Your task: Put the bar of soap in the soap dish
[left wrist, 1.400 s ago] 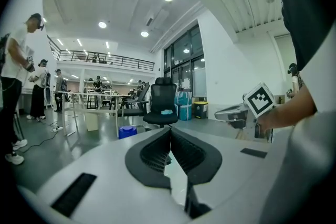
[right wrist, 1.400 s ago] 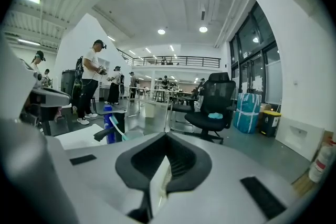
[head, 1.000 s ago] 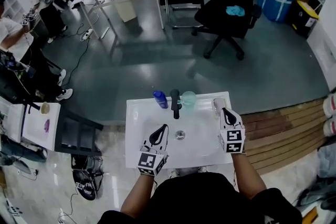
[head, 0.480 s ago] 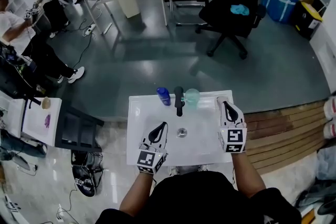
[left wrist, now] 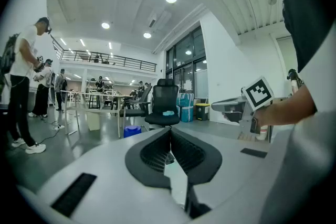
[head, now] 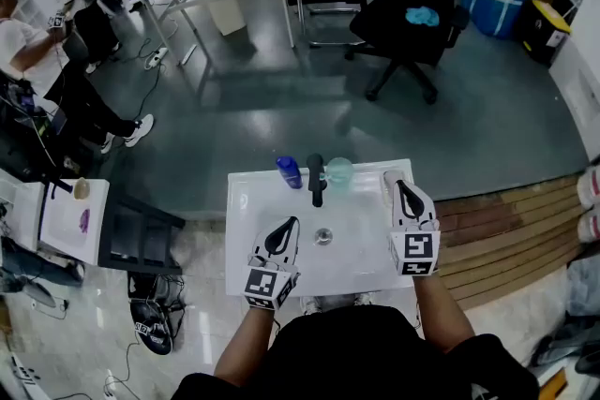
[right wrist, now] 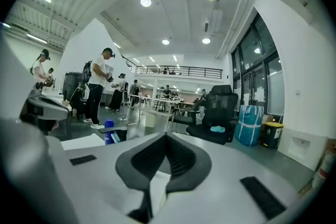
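Note:
A white sink (head: pixel 246 201) lies below me. My left gripper (head: pixel 292 226) hovers over the basin left of the drain (head: pixel 322 236); its jaws meet at the tip in the left gripper view (left wrist: pixel 169 131), with nothing between them. My right gripper (head: pixel 402 185) is over the sink's right rim, shut and empty in its own view (right wrist: pixel 165 135). A small pale thing (head: pixel 389 173) sits at the back right corner just past its tip. I cannot tell if it is the soap or the dish.
Along the sink's back edge stand a blue bottle (head: pixel 289 171), a black faucet (head: pixel 316 179) and a pale green cup (head: pixel 338 171). A black office chair (head: pixel 412 5) stands beyond on the grey floor. People stand at the far left.
My right gripper has risen a little and edged toward the sink's back right corner. The left gripper has stayed where it was.

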{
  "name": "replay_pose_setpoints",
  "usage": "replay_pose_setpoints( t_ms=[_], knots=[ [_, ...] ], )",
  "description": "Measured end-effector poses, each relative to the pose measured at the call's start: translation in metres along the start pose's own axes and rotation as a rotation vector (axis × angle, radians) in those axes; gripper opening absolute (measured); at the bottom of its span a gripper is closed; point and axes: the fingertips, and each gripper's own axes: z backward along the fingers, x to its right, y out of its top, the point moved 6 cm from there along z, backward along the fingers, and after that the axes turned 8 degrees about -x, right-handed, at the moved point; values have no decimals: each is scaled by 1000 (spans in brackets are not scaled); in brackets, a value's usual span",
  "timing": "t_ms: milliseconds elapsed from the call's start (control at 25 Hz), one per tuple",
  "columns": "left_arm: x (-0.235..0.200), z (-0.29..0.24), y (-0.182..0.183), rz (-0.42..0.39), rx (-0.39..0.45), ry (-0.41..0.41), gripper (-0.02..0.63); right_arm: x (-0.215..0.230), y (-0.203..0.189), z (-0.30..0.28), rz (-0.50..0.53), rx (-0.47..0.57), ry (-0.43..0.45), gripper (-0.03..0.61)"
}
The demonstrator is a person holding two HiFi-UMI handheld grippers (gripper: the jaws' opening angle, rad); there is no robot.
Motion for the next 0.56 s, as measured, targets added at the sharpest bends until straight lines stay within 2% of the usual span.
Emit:
replay_pose_setpoints(
  t_ms=[200,560],
  knots=[
    [1,1,0,-4,-1,-4,20,-4,1,7,19,10,12,18],
    [6,3,4,-14,-6,-9,20,-5,-8,7,24,-32,33,18]
  ],
)
